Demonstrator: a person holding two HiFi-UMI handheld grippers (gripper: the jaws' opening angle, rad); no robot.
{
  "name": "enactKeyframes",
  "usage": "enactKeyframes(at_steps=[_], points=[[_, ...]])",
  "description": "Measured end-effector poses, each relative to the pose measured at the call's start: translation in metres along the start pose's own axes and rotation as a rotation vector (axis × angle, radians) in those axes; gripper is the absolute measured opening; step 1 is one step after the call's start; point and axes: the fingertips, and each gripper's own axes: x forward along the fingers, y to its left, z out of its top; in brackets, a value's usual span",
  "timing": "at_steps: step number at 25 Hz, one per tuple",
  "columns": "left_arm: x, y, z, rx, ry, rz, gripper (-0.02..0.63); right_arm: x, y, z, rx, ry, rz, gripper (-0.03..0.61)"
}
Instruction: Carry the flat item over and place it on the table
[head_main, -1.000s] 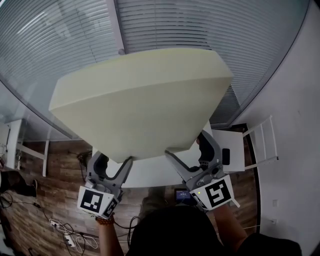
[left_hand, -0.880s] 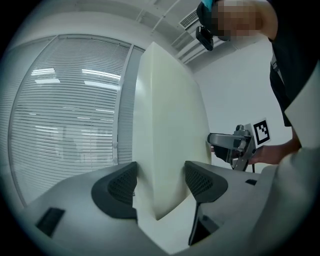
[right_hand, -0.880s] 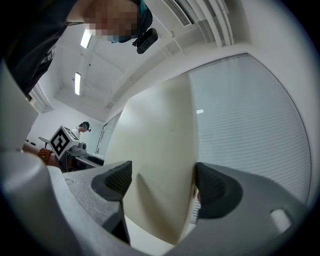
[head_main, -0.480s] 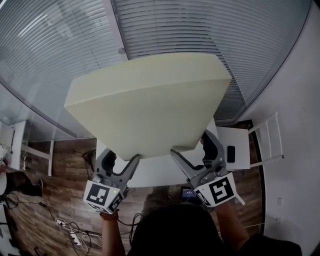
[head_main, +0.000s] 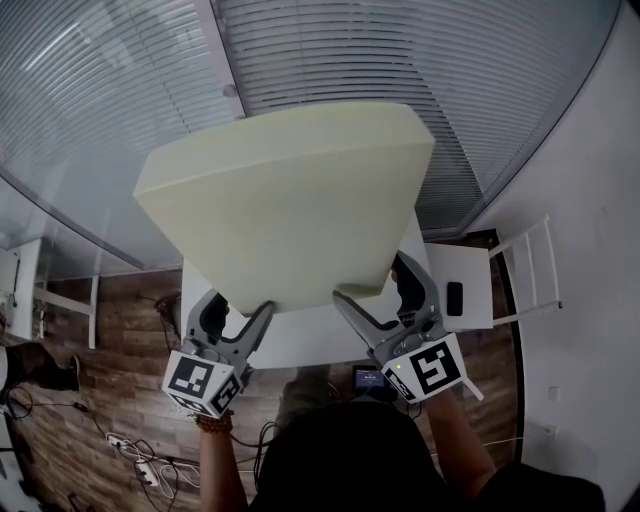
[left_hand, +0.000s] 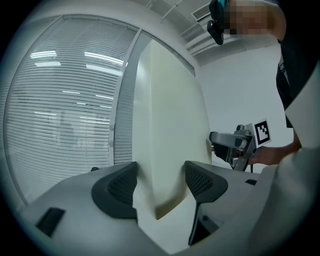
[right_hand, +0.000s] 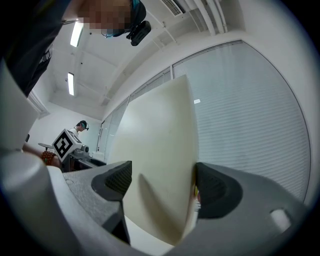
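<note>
Two hand-held tools, the left gripper (head_main: 240, 312) and the right gripper (head_main: 378, 292), each clamp the near edge of the pale foam slab (head_main: 290, 195), which is held tilted above the white table (head_main: 310, 342).

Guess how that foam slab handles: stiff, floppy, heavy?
Probably soft: the foam slab dents where the left gripper pinches it. Likely light and fairly stiff: held only at its near edge, with the right gripper too, it juts out flat.

Blinds (head_main: 500, 80) across glass wall; wood floor (head_main: 120, 340) (cables (head_main: 135, 462) strewn); white table (head_main: 305, 340); ceiling striplights (right_hand: 76, 34).
</note>
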Motion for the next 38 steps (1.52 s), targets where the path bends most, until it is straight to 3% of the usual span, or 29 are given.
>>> enactKeyframes(at_steps=[38], points=[[0.034, 0.043, -0.062, -0.123, 0.13, -0.007, 0.314, 0.048, -0.011, -0.08, 0.124, 0.15, -0.018, 0.396]])
